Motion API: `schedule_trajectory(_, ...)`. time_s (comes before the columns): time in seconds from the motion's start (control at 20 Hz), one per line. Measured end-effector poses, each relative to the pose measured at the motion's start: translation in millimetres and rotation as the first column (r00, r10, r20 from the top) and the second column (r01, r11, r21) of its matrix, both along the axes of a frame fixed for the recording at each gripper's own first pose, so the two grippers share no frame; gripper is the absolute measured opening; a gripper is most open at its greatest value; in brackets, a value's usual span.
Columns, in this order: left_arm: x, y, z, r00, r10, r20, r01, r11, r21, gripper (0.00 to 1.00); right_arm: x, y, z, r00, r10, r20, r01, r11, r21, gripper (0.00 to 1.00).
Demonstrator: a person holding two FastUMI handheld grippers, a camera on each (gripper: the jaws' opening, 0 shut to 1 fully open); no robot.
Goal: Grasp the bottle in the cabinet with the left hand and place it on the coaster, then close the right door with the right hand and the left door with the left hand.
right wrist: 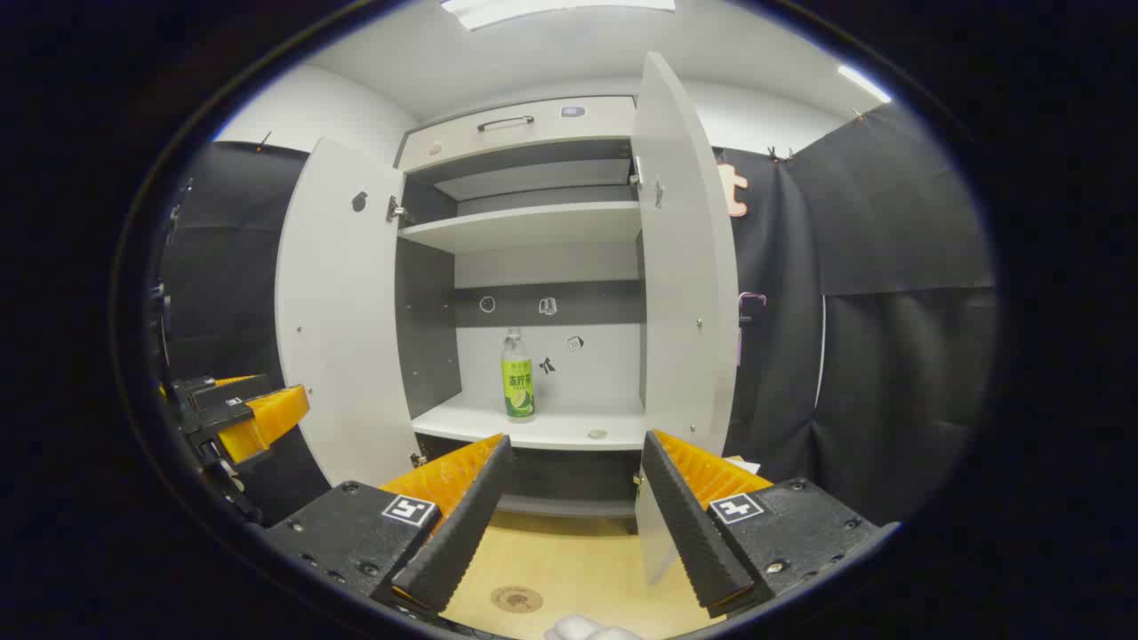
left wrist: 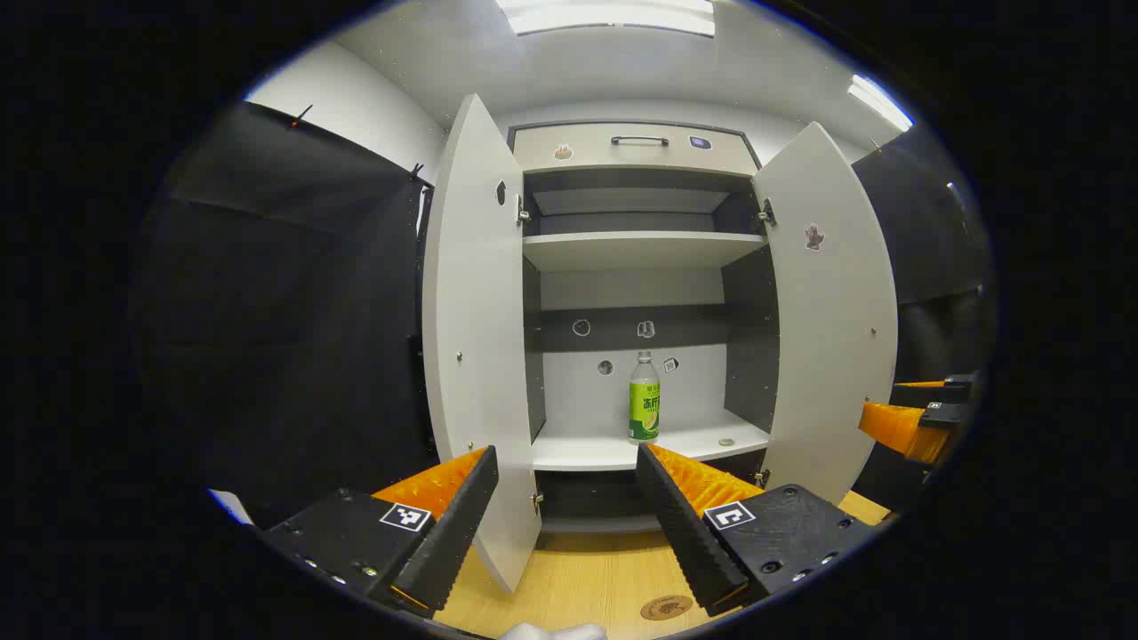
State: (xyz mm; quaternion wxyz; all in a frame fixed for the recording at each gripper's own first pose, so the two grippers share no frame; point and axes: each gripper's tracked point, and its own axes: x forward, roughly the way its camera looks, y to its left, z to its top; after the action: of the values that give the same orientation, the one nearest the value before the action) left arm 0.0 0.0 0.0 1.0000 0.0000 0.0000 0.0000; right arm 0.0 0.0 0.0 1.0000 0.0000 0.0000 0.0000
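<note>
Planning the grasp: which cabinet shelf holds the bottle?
The lower shelf: the bottle stands upright there, while the upper shelf carries nothing visible.

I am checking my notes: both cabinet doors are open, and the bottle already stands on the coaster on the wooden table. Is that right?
Not quite. Both doors are open, but the bottle stands on the cabinet's lower shelf, as the left gripper view shows. The coaster lies bare on the wooden table.

The bottle (left wrist: 645, 398) label print is too small to make out. A small round thing (left wrist: 726, 442) on the cabinet's lower shelf (left wrist: 613, 453) is too tiny to identify. The left door (left wrist: 476, 356) covers the lower part of the left tool's (left wrist: 566, 498) left finger. The coaster (right wrist: 516, 599) pattern is unclear.
</note>
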Motion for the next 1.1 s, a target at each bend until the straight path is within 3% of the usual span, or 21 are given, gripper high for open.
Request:
schedule_trajectory(0.7,34.8,-4.5,-0.5,0.999,-0.034,0.009,0.034,0.999,0.007,0.95,19.4,5.2,-4.3,1.0,-0.004,-0.006,0.004,1.0,0.0,0.95)
schedule_trajectory(1.1,126.4,-44.1,16.7,0.99,-0.122,0.072,0.124,0.992,-0.024,0.96,17.5,3.0,0.3,0.999,-0.032,-0.005,0.032,0.999,-0.019,0.95)
